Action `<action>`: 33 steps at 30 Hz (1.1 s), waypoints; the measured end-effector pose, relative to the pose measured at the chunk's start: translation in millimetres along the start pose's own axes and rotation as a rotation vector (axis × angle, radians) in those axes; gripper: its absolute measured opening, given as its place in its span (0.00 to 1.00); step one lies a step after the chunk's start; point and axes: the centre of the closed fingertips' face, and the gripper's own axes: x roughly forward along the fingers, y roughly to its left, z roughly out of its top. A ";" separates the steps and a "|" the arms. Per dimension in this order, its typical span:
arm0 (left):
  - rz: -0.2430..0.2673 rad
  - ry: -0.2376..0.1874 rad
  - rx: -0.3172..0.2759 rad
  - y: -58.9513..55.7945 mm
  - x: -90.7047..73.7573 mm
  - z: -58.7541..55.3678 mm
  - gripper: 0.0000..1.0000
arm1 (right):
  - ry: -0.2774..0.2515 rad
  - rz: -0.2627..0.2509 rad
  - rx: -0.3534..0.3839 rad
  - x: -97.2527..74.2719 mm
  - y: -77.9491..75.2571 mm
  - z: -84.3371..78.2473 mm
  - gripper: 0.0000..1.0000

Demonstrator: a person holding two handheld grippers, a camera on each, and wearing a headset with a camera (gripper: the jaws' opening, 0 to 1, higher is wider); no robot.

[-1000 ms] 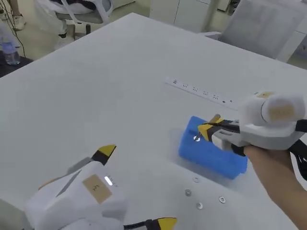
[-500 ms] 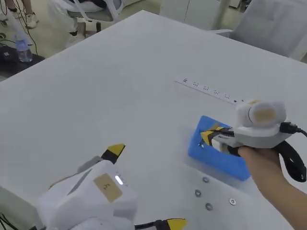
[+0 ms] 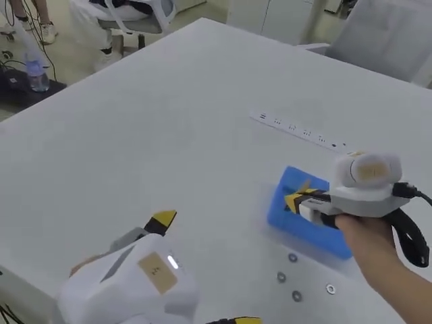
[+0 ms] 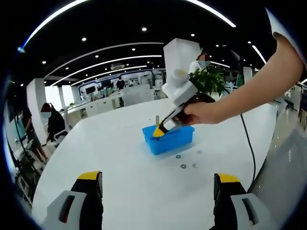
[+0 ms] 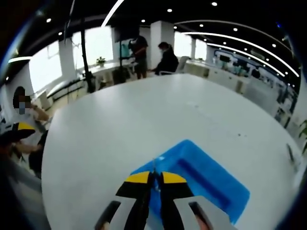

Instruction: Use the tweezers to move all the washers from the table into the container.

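Note:
A blue rectangular container stands on the white table. My right gripper, held in a hand, hovers over the container's left end, shut on thin tweezers that poke out between its yellow tips above the container. Whether the tweezers hold a washer is too small to tell. Several washers lie on the table just in front of the container, also visible as washers. My left gripper stands open at the near left, nothing between its fingers, facing the container.
A white power strip lies beyond the container. Office chairs stand past the far edges, and a water bottle sits on the floor at left. The table's near edge runs just under my left gripper.
The head camera has shifted, so everything sits a little lower and to the right. My right gripper stays over the container's left end. A washer seen at the tweezers' tip earlier is no longer discernible.

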 end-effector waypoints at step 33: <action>-0.007 0.016 0.039 -2.7 -0.6 -1.8 0.99 | -0.161 0.004 0.003 -103.4 65.3 -2.8 0.03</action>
